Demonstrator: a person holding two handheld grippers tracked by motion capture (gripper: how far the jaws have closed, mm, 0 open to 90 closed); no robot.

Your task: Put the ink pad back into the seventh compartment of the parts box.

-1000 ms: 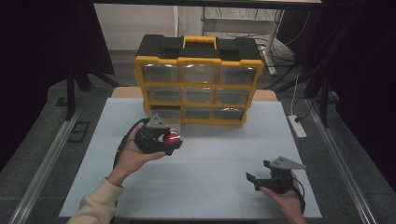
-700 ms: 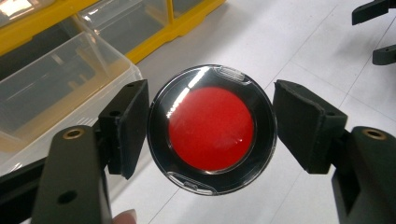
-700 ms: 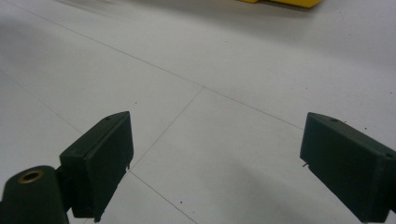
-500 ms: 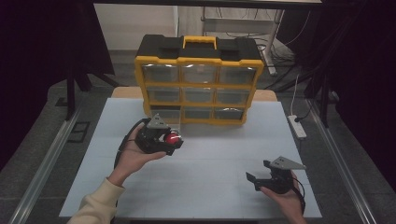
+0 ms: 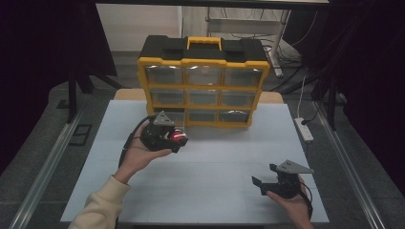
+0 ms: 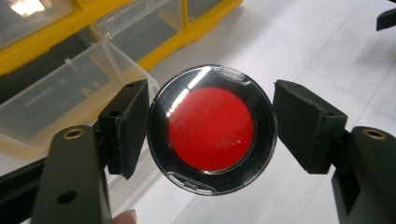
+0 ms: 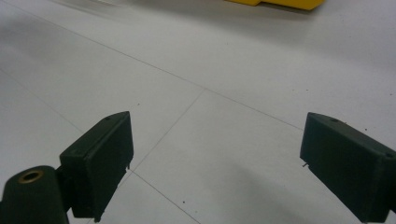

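The round red disc (image 6: 211,128) is being squeezed at its black rim by the left tool (image 6: 211,130); it looks light, hard and slippery. The right tool (image 7: 215,163) is being kept open, holding nothing.

A white worktop (image 5: 205,181) carries a yellow and black drawer cabinet (image 5: 203,81) at its far edge, a yellow handle (image 5: 203,43) on top. Beyond the worktop's right edge, a white power strip (image 5: 304,129) lies on the grey floor (image 5: 363,157).

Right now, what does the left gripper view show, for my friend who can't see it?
The left gripper pinches a round black case with a red disc between its jaws. Behind it a clear drawer sticks out of a yellow organizer on the white table.
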